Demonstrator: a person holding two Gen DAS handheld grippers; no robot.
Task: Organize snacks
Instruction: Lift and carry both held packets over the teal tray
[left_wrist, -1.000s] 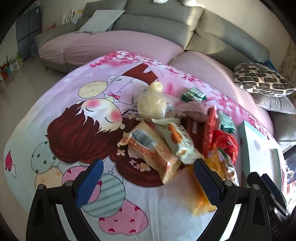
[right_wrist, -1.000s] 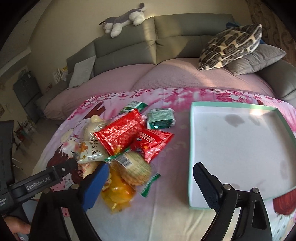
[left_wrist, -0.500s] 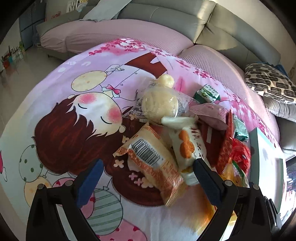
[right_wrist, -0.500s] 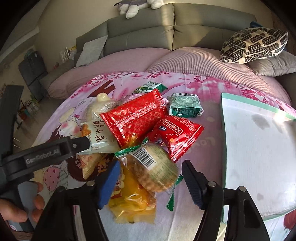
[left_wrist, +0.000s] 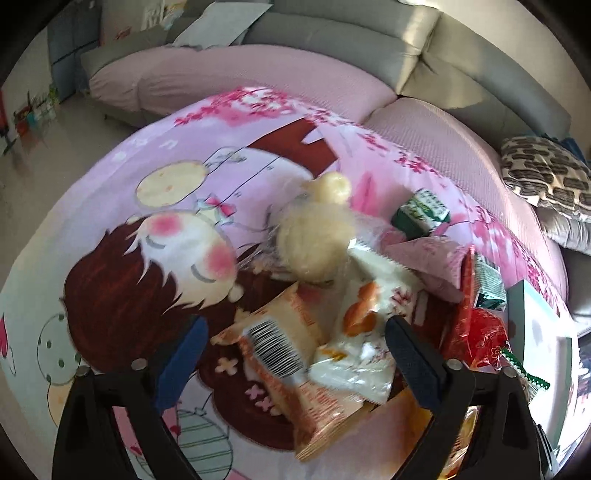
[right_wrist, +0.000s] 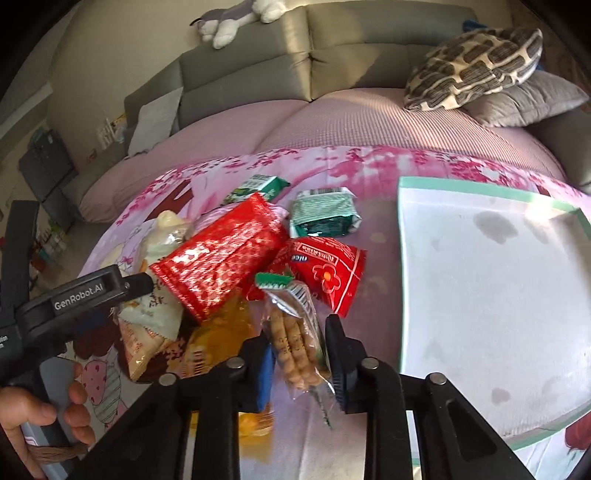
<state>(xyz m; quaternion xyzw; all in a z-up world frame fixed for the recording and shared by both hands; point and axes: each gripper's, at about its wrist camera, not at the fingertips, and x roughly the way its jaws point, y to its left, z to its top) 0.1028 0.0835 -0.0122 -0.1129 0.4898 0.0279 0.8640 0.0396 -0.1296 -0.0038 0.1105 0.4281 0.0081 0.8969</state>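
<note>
Grey sofa (right_wrist: 280, 48) with pink seat covers curves behind everything, a patterned cushion (right_wrist: 476, 66) and a stuffed toy (right_wrist: 236, 18) up on it. Nearer, the cartoon-print cloth (left_wrist: 147, 206) covers the tabletop, and the white tray (right_wrist: 491, 295) with its green rim sits to the right of the snack heap, holding no snacks.

The heap crowds my grippers. A big red bag (right_wrist: 225, 258) lies tilted across the middle, a smaller red packet (right_wrist: 328, 269) touching it on the right, and two green packets (right_wrist: 325, 216) (right_wrist: 258, 186) behind them. A pale bun in clear wrap (left_wrist: 314, 240) lies on the heap's far left side.

My right gripper (right_wrist: 299, 354) is closing, its pads pressing on a clear pack of biscuit sticks (right_wrist: 295, 332) that stands on edge between them, a yellow packet (right_wrist: 218, 339) lying beneath.

My left gripper (left_wrist: 291, 354) is closing too but stands wide apart, not touching anything yet; an orange barcode packet (left_wrist: 291, 354) and a white packet (left_wrist: 362, 332) lie between its fingers, the white one overlapping the orange. In the right view, my left hand (right_wrist: 40, 421) holds that gripper's handle.
</note>
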